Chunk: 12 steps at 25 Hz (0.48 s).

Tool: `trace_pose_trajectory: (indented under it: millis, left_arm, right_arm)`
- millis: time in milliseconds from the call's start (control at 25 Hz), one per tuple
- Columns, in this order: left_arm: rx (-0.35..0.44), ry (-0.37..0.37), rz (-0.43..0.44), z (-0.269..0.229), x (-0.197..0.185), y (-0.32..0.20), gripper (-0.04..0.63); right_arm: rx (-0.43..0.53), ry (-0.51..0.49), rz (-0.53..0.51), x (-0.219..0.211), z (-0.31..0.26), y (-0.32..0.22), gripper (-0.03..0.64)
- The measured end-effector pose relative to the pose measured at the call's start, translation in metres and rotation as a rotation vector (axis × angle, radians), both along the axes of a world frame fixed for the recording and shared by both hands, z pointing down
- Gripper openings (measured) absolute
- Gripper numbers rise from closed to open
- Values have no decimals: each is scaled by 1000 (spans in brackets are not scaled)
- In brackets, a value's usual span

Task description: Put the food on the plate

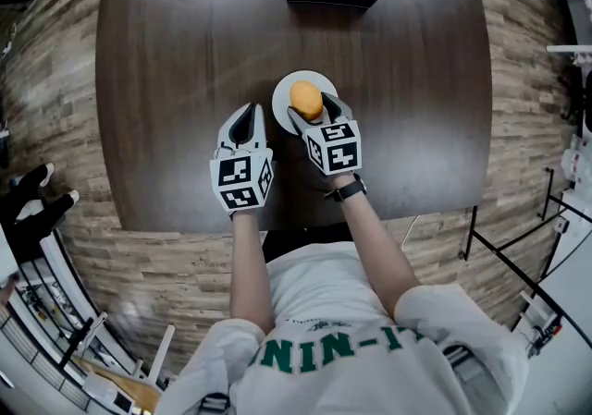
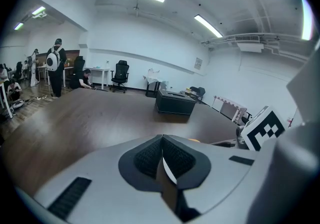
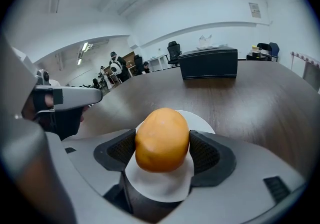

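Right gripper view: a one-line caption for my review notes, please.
Right gripper holds orange food over a white plate on the dark table, black box behind.
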<state>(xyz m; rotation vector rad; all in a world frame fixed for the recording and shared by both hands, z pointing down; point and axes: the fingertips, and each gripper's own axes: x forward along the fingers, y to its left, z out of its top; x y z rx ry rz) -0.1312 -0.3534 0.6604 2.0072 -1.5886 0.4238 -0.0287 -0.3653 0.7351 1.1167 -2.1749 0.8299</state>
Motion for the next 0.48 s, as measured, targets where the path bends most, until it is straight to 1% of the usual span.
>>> trace_pose_trajectory:
  millis: [80,160,280,480]
  left_arm:
    - [1,1,0,0,0,1,14]
    - [4,1,2,-2,0,1,14]
    - [10,0,3,-4,1,2,14]
    - [25,-3,7,-12,-1,5,14]
  right_arm:
    - [-2,-4,-4,-2,0,1,347]
    - [-2,-11,-5,-3,0,2,398]
    - [-6,-16,0,-3,-1,3,450]
    - [-1,-27,26,1,-9,7,466]
